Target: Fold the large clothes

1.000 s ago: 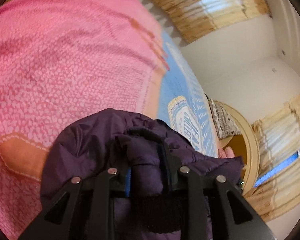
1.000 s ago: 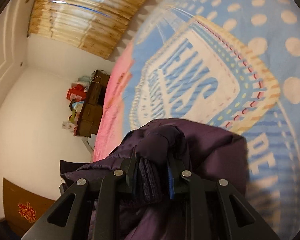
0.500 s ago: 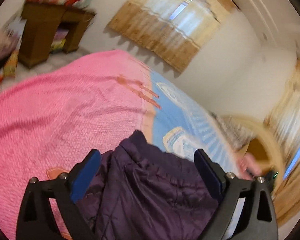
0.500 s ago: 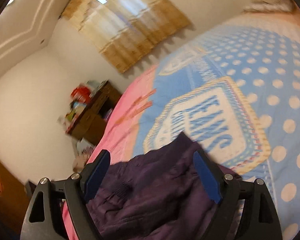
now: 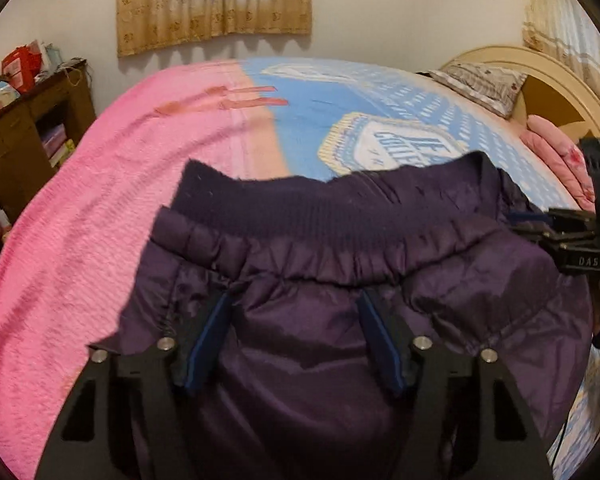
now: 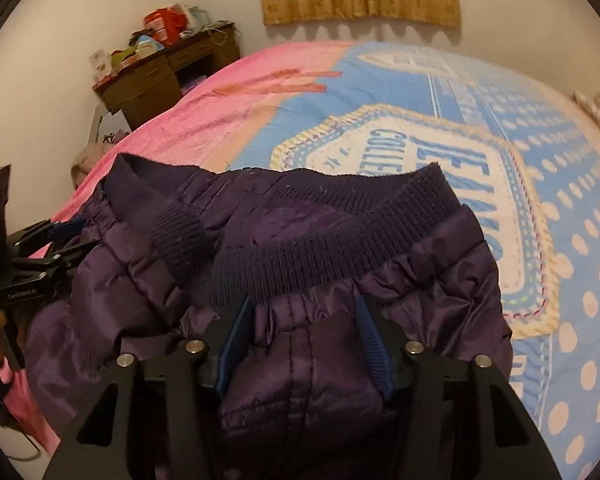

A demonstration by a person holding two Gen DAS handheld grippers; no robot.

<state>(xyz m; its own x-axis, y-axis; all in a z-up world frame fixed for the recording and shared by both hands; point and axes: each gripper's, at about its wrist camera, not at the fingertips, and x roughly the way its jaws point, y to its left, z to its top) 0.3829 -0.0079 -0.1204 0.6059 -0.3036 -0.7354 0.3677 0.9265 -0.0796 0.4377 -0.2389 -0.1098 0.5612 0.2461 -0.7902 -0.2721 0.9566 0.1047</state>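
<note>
A dark purple padded jacket (image 5: pixel 340 280) with a ribbed knit hem lies folded on the bed, across the pink and blue blanket; it also shows in the right wrist view (image 6: pixel 300 248). My left gripper (image 5: pixel 296 328) is open, its blue-padded jaws spread just over the jacket's near left part. My right gripper (image 6: pixel 300 332) is open, jaws spread over the jacket's near right part. Each gripper shows at the edge of the other's view: the right one (image 5: pixel 572 236) at the jacket's right end, the left one (image 6: pixel 48 248) at its left end.
The bed has a pink blanket (image 5: pixel 100 200) on the left and a blue dotted one (image 6: pixel 540 160) on the right. A brown desk (image 5: pixel 28 136) with clutter stands left of the bed. A pillow (image 5: pixel 484 80) and headboard (image 5: pixel 552 76) are at the right.
Both grippers were shut on bunched jacket fabric one second ago. They opened, let go and drew back. The jacket now lies flatter on the bed.
</note>
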